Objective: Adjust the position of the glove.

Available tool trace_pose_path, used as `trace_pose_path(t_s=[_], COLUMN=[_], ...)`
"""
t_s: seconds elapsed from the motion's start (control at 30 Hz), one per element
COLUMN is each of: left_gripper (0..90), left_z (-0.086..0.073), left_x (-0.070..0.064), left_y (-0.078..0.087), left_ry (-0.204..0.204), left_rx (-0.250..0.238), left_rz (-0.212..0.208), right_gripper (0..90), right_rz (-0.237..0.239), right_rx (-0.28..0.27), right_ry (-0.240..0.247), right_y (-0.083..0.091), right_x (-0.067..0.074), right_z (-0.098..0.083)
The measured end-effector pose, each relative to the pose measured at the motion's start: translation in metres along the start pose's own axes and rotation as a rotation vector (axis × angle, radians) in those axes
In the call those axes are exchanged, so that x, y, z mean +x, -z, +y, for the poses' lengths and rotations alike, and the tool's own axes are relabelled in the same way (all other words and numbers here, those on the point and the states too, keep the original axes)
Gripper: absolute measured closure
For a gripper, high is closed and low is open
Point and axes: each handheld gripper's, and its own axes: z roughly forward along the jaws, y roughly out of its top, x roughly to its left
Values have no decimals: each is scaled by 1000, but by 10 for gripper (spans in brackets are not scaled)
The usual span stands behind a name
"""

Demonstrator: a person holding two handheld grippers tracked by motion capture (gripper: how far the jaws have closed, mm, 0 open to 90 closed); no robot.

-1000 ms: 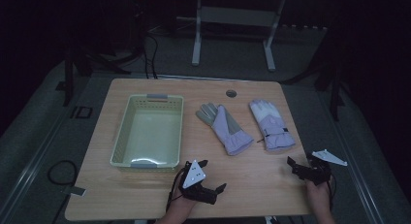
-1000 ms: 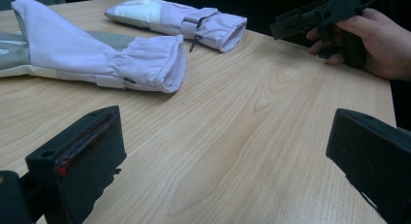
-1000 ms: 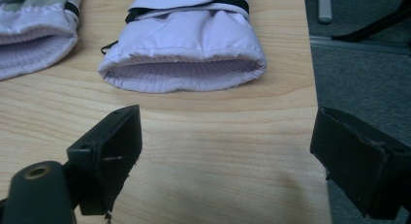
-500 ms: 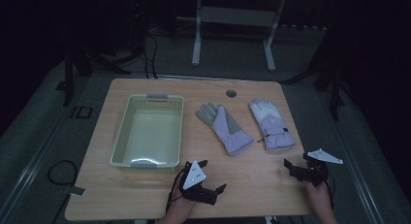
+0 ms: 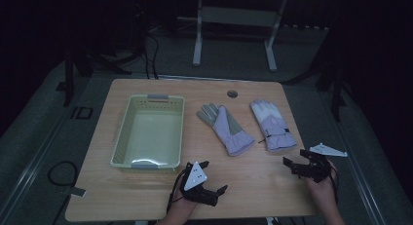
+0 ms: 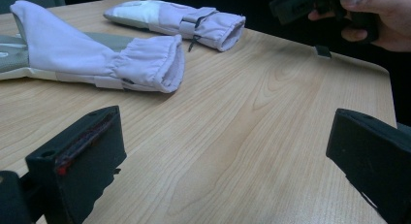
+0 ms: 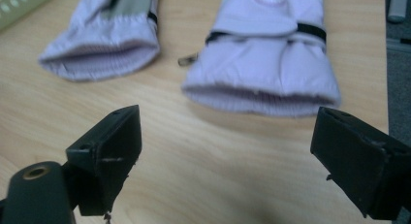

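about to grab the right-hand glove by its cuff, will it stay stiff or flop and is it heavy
Probably floppy: the right-hand glove looks like soft padded fabric with a gathered cuff, so its finger end would likely droop. It seems light for its bulk. The thin strap across it could catch on the open right gripper fingers.

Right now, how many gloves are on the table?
2. One glove lies palm up just right of the basket; the other glove lies to its right, with the open right gripper facing its cuff.
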Motion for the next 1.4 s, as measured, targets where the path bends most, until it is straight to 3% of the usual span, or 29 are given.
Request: trace_pose_path(t_s=[0.33, 0.57, 1.0, 1.4], left_gripper=[5, 5, 5, 5], left_z=[0, 0, 0, 0], left_x=[0, 0, 0, 0], left_y=[0, 0, 0, 0], left_ry=[3, 4, 1, 1], left_rx=[-2, -3, -2, -2], left_rz=[-1, 0, -5, -9], right_gripper=[110, 143, 208, 265], right_rz=[20, 31, 90, 139], right_rx=[-37, -62, -29, -8], right_ry=[42, 99, 161, 204], right_y=[-1, -8, -41, -72], right_x=[9, 21, 40, 58], right_z=[30, 58, 88, 102])
